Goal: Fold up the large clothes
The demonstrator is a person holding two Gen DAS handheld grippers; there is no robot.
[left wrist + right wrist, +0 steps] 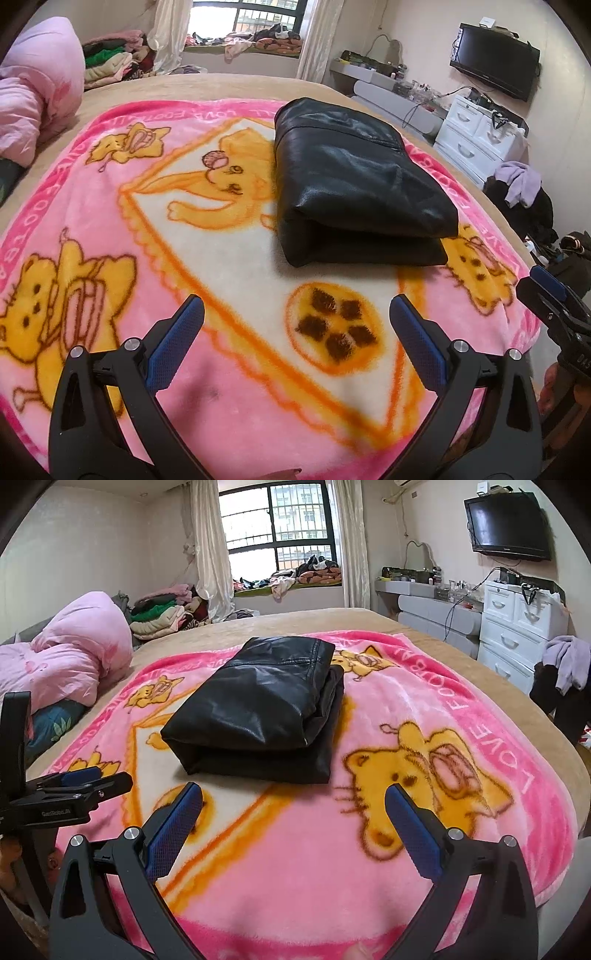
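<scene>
A black leather garment (354, 184) lies folded into a thick rectangle on the pink cartoon blanket (240, 406); it also shows in the right wrist view (262, 705). My left gripper (297, 314) is open and empty, hovering above the blanket in front of the garment. My right gripper (293, 801) is open and empty, also short of the garment's near edge. The right gripper shows at the right edge of the left wrist view (550, 295). The left gripper shows at the left edge of the right wrist view (92, 779).
A pink duvet (74, 657) is bunched at the bed's left side. Piled clothes (162, 613) sit beyond it. A white drawer unit (517, 627), a grey desk (432, 605) and a wall TV (508, 524) stand to the right. A chair draped with clothes (561, 672) is near the bed's right edge.
</scene>
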